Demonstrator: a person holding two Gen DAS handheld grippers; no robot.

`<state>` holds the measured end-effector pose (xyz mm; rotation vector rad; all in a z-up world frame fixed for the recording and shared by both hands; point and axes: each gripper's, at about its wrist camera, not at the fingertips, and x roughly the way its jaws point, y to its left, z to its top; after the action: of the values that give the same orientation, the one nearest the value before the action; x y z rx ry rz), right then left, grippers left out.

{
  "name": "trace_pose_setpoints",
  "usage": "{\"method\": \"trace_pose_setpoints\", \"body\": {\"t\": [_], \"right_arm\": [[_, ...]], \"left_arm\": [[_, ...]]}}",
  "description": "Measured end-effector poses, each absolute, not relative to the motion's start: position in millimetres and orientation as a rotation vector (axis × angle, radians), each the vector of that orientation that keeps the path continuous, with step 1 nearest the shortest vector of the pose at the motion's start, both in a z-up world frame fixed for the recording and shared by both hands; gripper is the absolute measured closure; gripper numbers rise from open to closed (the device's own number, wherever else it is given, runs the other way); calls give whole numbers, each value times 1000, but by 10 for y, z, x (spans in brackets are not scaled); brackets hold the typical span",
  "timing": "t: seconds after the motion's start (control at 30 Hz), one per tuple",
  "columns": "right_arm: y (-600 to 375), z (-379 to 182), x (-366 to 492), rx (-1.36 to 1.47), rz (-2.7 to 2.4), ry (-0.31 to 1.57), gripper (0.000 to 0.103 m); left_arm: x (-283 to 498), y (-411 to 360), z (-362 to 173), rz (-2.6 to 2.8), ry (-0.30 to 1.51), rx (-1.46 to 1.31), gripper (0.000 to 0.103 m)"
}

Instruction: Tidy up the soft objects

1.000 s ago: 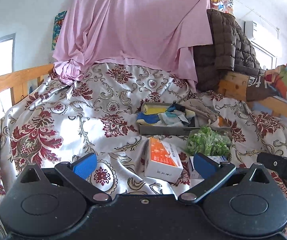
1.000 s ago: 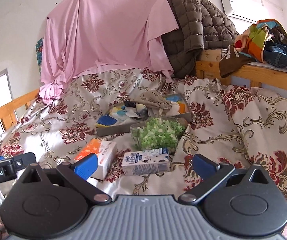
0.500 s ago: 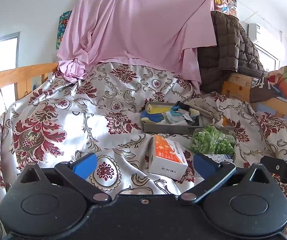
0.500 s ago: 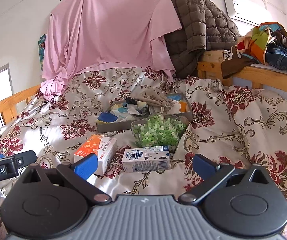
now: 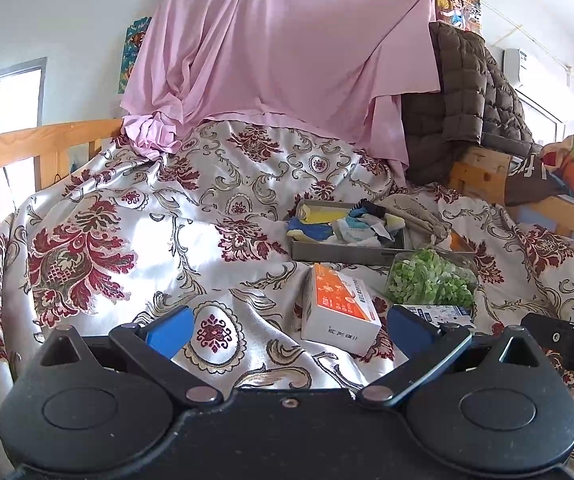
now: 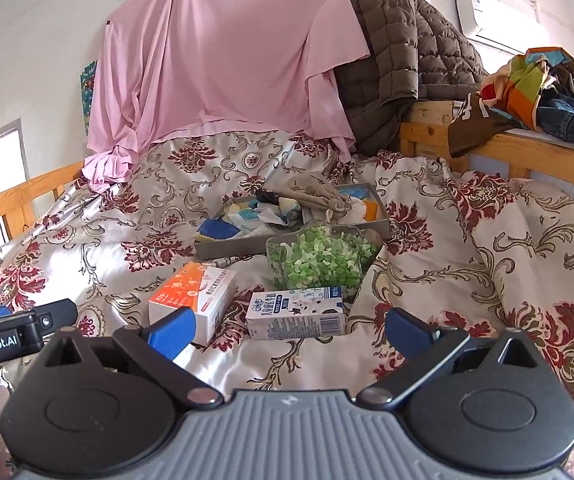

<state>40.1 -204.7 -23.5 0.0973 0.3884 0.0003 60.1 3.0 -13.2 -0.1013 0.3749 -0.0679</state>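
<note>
A: Several small folded cloths (image 5: pixel 339 224), yellow, blue and white, already lie in the shallow grey cardboard tray (image 5: pixel 343 252) at centre right of the left wrist view. Is that the work done?

B: Partly, by the look of it. A beige knitted fabric piece (image 6: pixel 315 194) drapes across the tray's divider in the middle of the right wrist view, half in and half over, so it seems unsorted. Whether the far compartment holds more cloth is hard to tell.

A: And what sits around the tray?

B: Just in front of it stands a clear plastic tub of green pieces (image 6: pixel 321 260); below that lie a white and blue milk carton (image 6: pixel 297 314) and, to its left, an orange and white cardboard box (image 6: pixel 193 294). All rest on the floral satin bedspread (image 5: pixel 135 248).

A: The tongs?

B: The left gripper (image 5: pixel 287 330) stands wide open and empty, low in its frame, well short of the tray. The right gripper (image 6: pixel 291 330) is likewise spread wide with nothing between its blue pads, the carton just beyond it.

A: So nothing is in hand.

B: No; the beige piece looks like the next job.
</note>
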Motion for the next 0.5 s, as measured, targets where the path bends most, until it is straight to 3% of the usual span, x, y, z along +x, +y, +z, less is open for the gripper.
{"method": "trace_pose_setpoints", "body": {"t": [0.5], "right_arm": [[-1947, -403, 803, 89, -52, 416, 0]], "left_arm": [[838, 82, -349, -21, 372, -115, 1]]}}
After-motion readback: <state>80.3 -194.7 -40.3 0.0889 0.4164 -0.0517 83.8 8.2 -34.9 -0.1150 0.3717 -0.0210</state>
